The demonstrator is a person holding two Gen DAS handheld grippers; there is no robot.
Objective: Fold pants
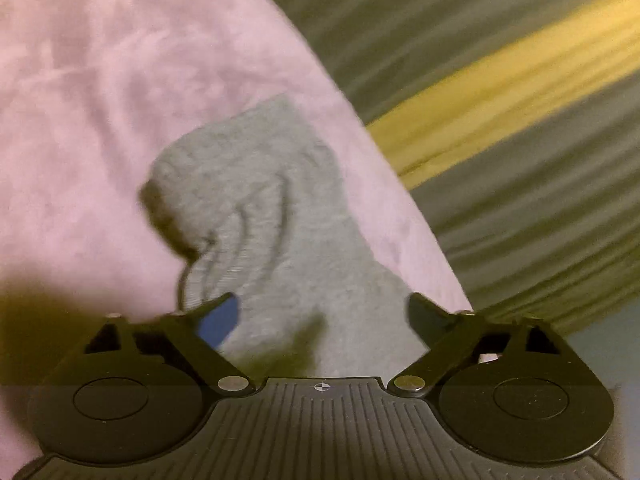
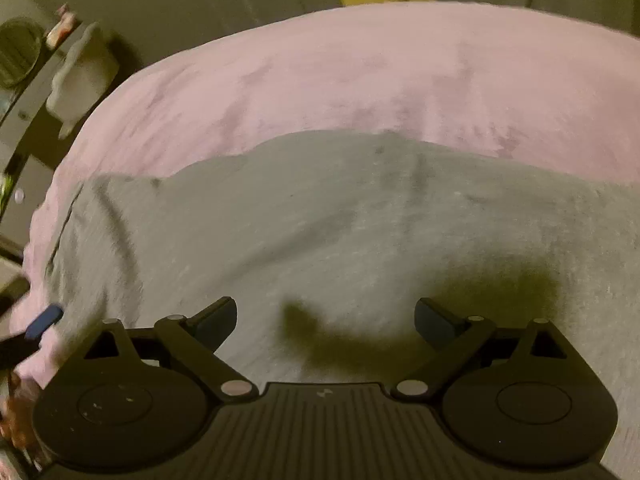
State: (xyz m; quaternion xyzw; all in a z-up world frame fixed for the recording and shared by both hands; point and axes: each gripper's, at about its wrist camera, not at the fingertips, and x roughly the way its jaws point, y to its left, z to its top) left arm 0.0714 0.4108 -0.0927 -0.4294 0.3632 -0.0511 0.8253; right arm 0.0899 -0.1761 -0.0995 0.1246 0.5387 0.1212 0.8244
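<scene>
The grey pants lie spread across the pink blanket, filling the middle of the right wrist view. Left gripper and right gripper hover over the cloth, jaws apart, holding nothing. Best pinch matching edges, then lift evenly to avoid creases.

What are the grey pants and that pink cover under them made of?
The grey pants look like soft cotton jersey, matte, with a heathered fleck and limp creases. The pink cover seems a plush fleece: its nap shows lighter and darker brushed patches. The pictures are too blurred to be sure.
</scene>
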